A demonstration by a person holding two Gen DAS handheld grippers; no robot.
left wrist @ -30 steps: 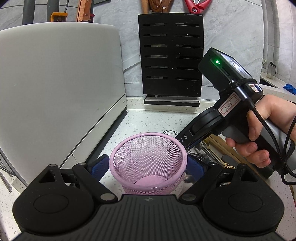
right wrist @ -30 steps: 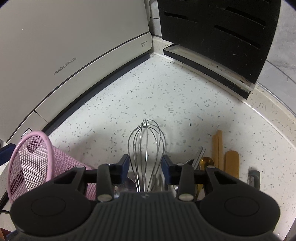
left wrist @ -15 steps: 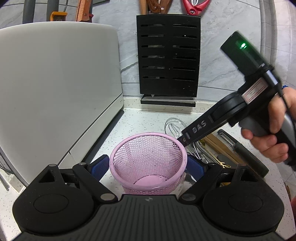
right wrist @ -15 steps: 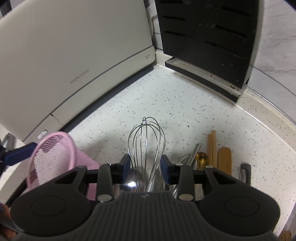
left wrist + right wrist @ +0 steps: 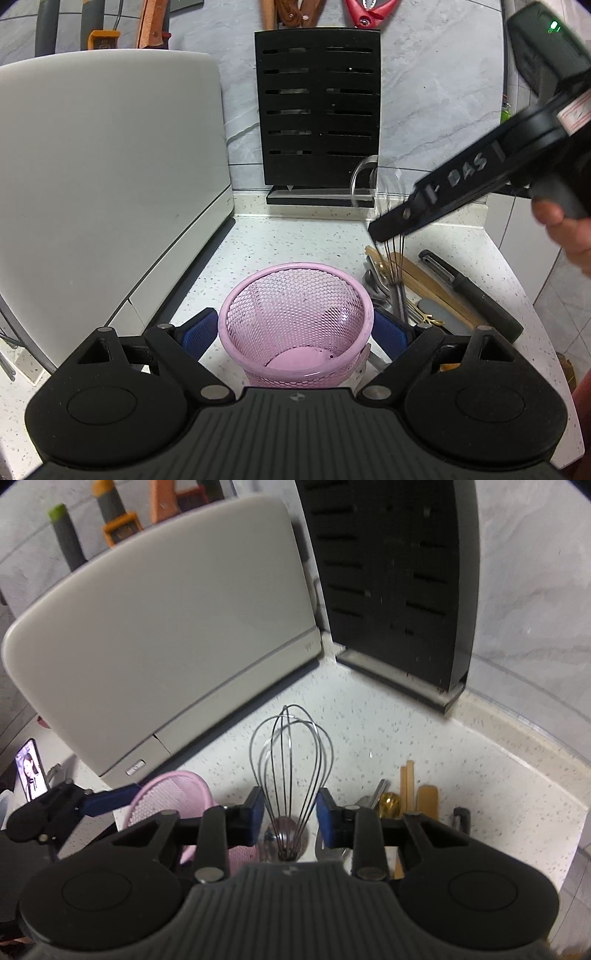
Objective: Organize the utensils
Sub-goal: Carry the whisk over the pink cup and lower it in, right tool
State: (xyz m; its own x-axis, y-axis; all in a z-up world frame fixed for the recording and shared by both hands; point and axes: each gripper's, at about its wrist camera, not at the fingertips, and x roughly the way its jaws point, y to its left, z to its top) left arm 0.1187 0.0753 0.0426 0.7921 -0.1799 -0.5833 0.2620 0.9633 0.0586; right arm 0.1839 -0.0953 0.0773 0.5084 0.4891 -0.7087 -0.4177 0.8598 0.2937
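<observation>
My right gripper (image 5: 290, 818) closing on whisk (image 5: 291, 760), now lifted off pile, prob. gripped; left gripper (image 5: 293, 332) clamps pink basket (image 5: 295, 321) for drop-in.

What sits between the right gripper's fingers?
The whisk, its wires between the closing fingers of the right gripper; right wrist view. Contact unclear.
</observation>
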